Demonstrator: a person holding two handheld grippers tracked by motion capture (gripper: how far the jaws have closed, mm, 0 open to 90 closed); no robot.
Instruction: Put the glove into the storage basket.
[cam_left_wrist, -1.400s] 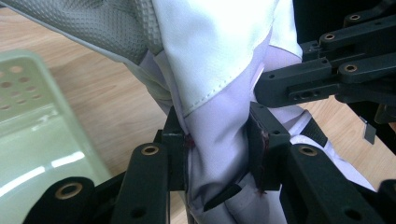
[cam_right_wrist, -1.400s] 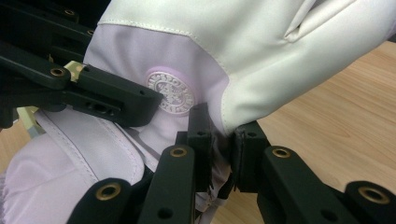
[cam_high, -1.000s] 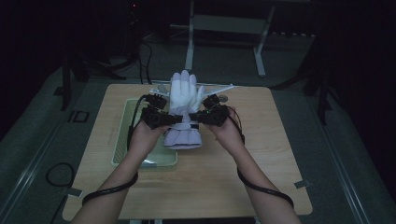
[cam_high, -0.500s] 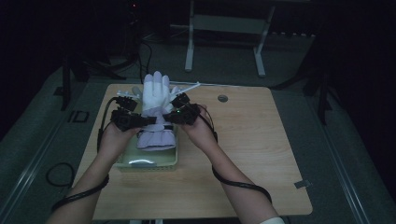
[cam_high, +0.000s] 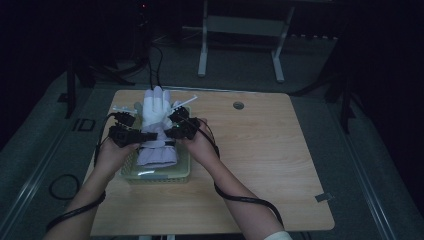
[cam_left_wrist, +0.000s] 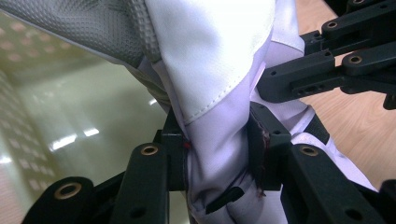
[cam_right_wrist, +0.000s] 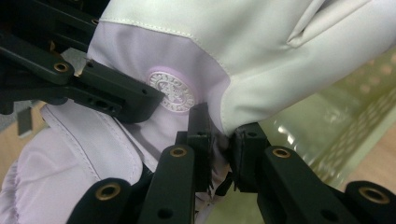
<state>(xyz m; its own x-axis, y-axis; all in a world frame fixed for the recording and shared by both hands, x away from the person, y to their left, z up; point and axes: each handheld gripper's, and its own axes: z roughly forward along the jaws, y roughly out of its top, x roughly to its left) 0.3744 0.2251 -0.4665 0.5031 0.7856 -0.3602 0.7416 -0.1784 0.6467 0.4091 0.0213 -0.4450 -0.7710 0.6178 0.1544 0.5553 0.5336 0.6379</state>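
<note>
A white glove (cam_high: 156, 111) with a lilac cuff (cam_high: 157, 155) is held upright between my two grippers, over a pale green basket (cam_high: 182, 172) at the table's left side. My left gripper (cam_high: 143, 136) is shut on the lilac fabric at the glove's left edge, pinching a fold (cam_left_wrist: 217, 154) between its pads. At the right edge my right gripper (cam_high: 172, 133) is shut on the glove (cam_right_wrist: 261, 51) just under the white palm, beside a round embossed badge (cam_right_wrist: 172, 91). The basket's glossy inside (cam_left_wrist: 70, 116) lies below the glove.
The wooden table (cam_high: 280, 165) stretches to the right, with a round cable hole (cam_high: 238, 105) near its far edge. Thin white sticks (cam_high: 186, 101) lie just behind the glove. A metal stand's legs (cam_high: 202, 55) rise beyond the table on dark floor.
Both hands have carried the glove leftward and lower, from the middle of the table to above the green basket. Both grips stay the same.
</note>
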